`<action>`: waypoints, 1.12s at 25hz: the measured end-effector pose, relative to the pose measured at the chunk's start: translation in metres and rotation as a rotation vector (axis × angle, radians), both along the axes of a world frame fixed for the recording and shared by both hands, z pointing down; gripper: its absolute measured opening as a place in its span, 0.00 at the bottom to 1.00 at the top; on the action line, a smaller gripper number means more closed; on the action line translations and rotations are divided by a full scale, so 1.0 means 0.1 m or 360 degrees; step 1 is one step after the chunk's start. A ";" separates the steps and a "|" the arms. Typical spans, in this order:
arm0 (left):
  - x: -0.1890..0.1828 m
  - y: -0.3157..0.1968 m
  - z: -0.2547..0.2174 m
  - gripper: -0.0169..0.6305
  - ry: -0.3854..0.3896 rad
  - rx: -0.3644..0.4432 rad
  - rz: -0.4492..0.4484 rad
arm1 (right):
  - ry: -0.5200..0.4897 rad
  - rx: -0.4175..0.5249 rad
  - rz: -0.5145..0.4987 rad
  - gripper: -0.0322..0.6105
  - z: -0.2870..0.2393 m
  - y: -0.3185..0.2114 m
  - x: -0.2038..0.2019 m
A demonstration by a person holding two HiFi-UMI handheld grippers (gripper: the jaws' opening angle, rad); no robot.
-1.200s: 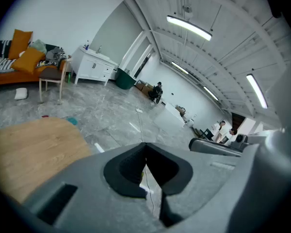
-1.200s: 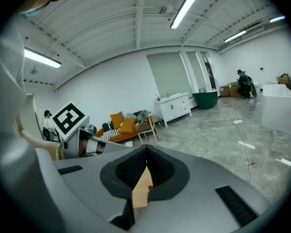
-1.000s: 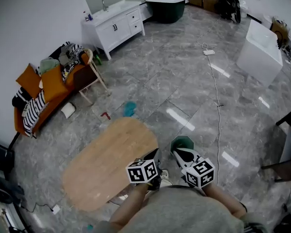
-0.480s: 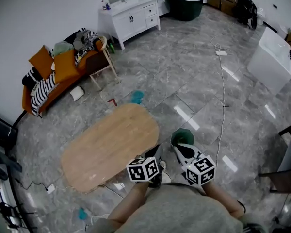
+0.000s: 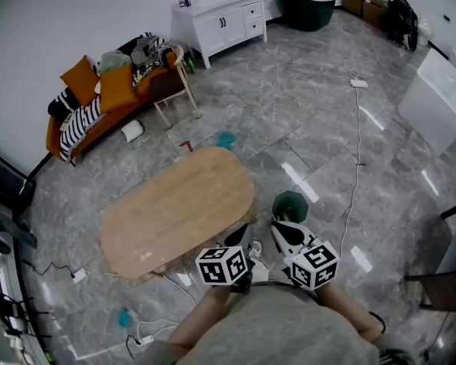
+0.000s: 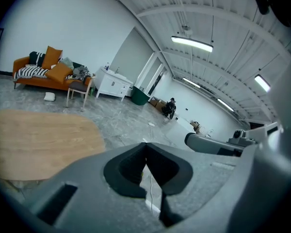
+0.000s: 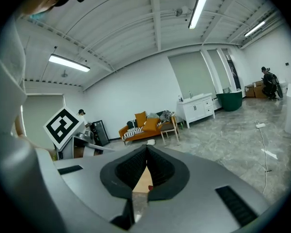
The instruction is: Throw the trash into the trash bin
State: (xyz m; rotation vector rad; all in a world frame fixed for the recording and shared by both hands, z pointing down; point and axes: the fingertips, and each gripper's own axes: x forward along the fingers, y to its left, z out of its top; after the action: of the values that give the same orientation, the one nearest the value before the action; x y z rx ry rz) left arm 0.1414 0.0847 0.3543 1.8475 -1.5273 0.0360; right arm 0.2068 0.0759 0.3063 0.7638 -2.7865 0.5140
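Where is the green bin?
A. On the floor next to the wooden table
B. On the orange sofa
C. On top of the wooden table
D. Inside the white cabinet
A: in the head view the bin stands on the floor, just past the right end of the table.

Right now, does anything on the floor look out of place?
Yes, litter lies loose on the grey tiled floor: a teal scrap and a small red piece beyond the oval wooden table, and a second teal scrap nearer the camera.
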 end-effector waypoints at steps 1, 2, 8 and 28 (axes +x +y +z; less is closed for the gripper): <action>0.00 0.05 0.00 0.04 -0.0006 0.0006 -0.0010 | -0.0003 0.0003 -0.0011 0.06 0.00 0.04 -0.01; 0.01 0.11 -0.01 0.04 -0.0012 0.0013 -0.0021 | -0.0004 0.0005 -0.0022 0.06 0.01 0.08 -0.01; 0.02 0.45 0.00 0.04 -0.0045 0.0041 -0.0093 | 0.0003 0.0004 -0.0083 0.06 0.08 0.36 0.01; -0.12 1.14 0.18 0.04 -0.0046 0.0020 -0.0309 | 0.0077 0.0036 -0.0398 0.06 0.23 1.05 -0.24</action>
State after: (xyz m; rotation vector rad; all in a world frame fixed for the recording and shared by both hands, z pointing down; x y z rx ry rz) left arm 0.1291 0.1988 0.3719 1.7070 -1.7238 -0.0377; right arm 0.1826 0.1812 0.3295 0.4161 -2.7917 0.4117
